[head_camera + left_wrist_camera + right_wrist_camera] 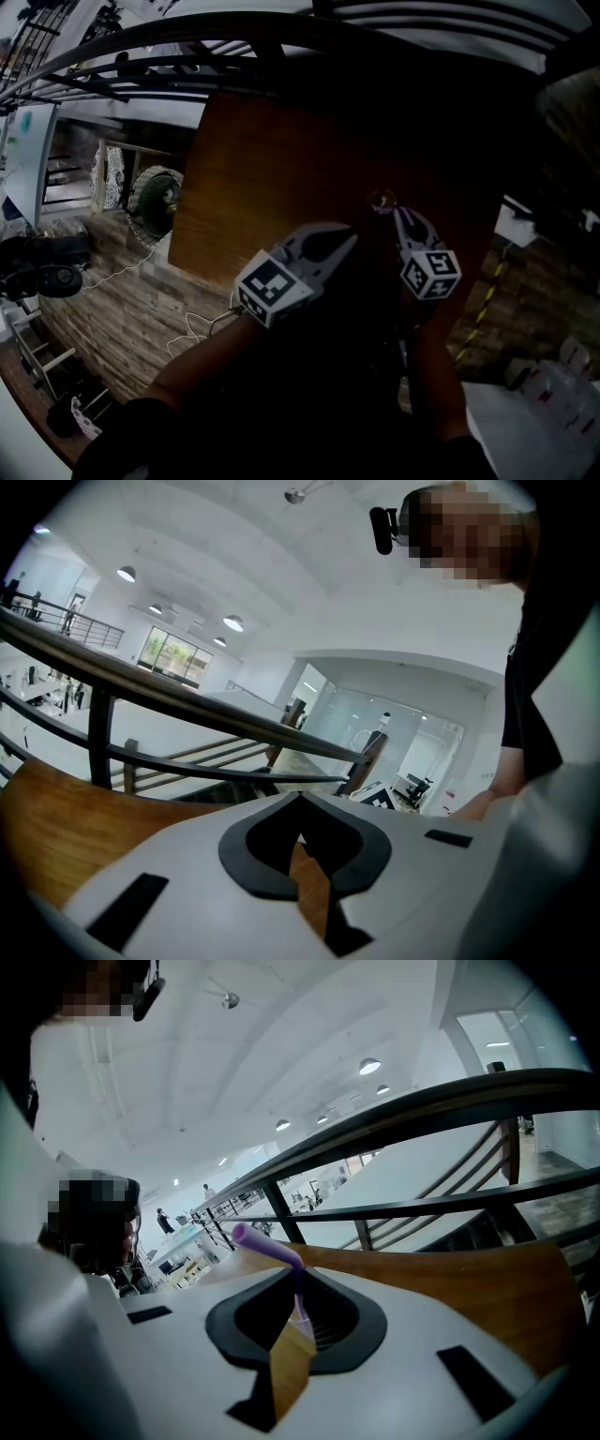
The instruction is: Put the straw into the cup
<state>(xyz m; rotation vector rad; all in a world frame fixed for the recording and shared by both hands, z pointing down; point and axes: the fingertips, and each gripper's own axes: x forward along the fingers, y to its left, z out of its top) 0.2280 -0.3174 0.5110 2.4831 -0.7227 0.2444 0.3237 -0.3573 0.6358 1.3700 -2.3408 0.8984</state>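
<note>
While my right tongs (298,1312) pinch the purple straw (267,1244), likely light and crushable, below its bend, my left tongs (300,816) sit closed, empty.

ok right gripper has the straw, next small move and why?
Probably tip the right gripper down toward the table to find the cup: it is shut on the purple straw, but it looks out over the railing and no view shows a cup.

My left gripper (348,241) hangs over the table (272,159) just left of my right gripper (386,205), whose jaws have the straw (268,1244) between them, with the railing (141,66) beyond the table.
</note>
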